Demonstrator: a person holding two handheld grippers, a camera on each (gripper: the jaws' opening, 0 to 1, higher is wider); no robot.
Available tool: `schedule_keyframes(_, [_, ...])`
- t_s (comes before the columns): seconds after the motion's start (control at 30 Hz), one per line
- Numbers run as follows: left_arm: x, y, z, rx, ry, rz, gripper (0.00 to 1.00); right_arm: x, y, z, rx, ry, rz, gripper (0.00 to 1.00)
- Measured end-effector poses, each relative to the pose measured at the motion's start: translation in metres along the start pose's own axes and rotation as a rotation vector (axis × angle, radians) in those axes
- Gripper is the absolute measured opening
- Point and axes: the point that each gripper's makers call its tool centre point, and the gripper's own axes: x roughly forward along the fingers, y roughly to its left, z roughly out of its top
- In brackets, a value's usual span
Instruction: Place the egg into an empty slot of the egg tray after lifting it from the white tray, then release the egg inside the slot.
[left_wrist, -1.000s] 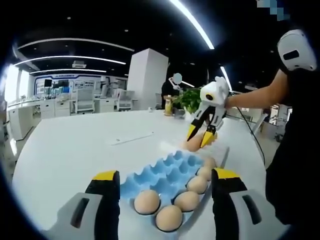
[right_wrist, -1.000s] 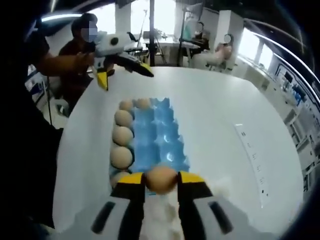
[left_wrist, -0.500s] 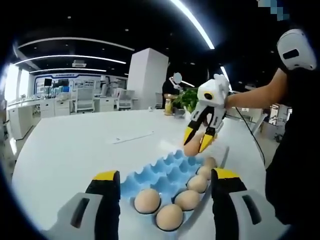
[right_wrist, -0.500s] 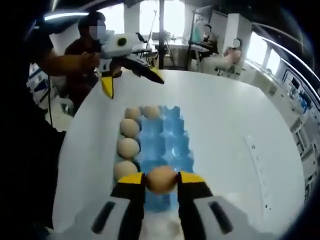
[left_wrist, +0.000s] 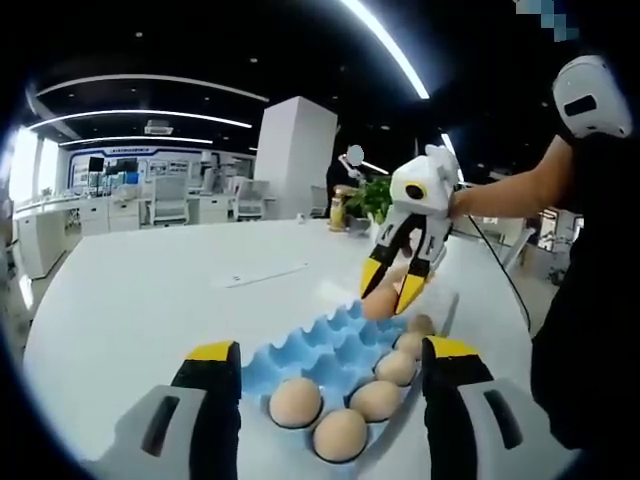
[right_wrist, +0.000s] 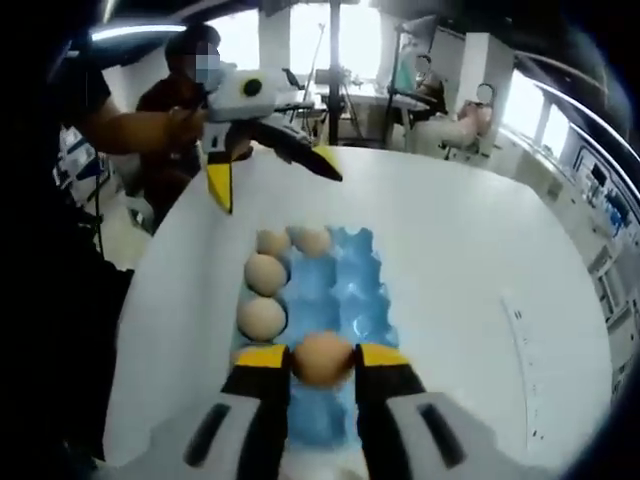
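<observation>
Right gripper view: an egg (right_wrist: 322, 358) is clamped between the right gripper (right_wrist: 322, 362) jaws, held above the near end of the blue egg tray (right_wrist: 352, 290). Beyond the tray, the left gripper (right_wrist: 272, 172) is held with jaws spread apart and empty above the white table (right_wrist: 450, 250).

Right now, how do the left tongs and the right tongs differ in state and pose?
The right tongs are shut on an egg; the left tongs stand open and hold nothing. The right tongs hang above the empty slots at one end of the blue egg tray; the left tongs sit at the opposite end, by the filled slots. Both have yellow tips and hover over the white table.
</observation>
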Motion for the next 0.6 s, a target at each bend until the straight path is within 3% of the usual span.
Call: schedule_keyframes(0.6, [-0.001,0.001,-0.003,-0.004,0.004,0.005,0.74,0.023,0.008,0.02,-0.028,-0.027,0.037,0.25])
